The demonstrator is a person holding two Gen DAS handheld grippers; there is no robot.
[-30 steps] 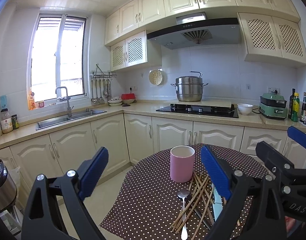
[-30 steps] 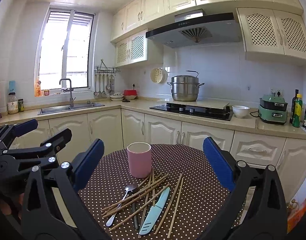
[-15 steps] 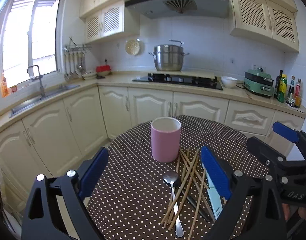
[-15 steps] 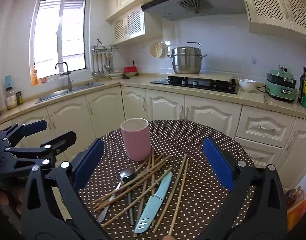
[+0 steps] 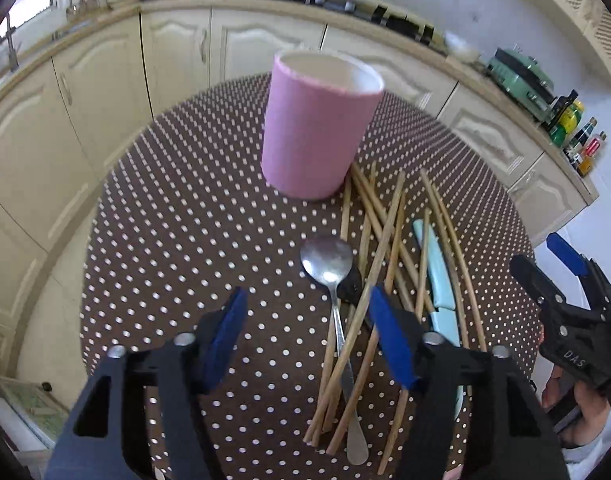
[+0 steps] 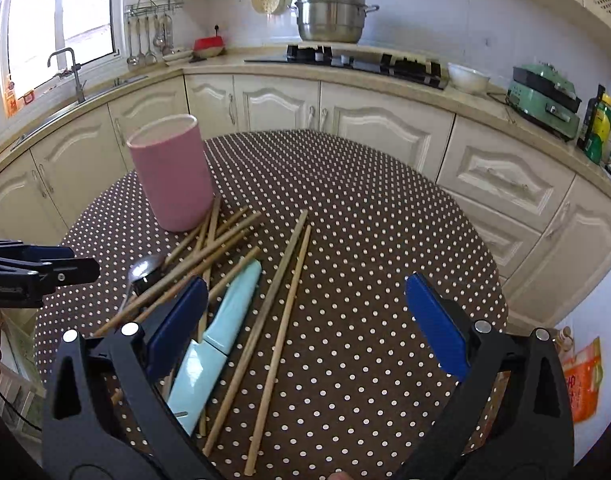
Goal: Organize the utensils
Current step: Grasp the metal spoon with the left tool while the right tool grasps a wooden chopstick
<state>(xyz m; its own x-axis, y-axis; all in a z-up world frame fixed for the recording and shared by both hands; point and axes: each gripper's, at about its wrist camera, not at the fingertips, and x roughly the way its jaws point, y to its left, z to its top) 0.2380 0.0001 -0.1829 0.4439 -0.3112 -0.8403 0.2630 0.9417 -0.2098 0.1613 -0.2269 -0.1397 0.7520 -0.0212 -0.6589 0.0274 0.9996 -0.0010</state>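
A pink utensil cup stands upright and empty on the round dotted table; it also shows in the right wrist view. Several wooden chopsticks lie scattered in front of it, with a metal spoon, a dark utensil beneath it, and a light blue knife. My left gripper is open, low over the spoon handle and chopsticks. My right gripper is open above the knife and chopsticks. Each gripper shows in the other's view.
Cream kitchen cabinets and a counter curve behind the table. On the counter are a stove with a steel pot, a white bowl, a green appliance and bottles. A sink sits by the window.
Both grippers have dropped and tilted down toward the table and moved closer to the utensils. The left gripper's jaws have narrowed. Nothing on the table has moved.
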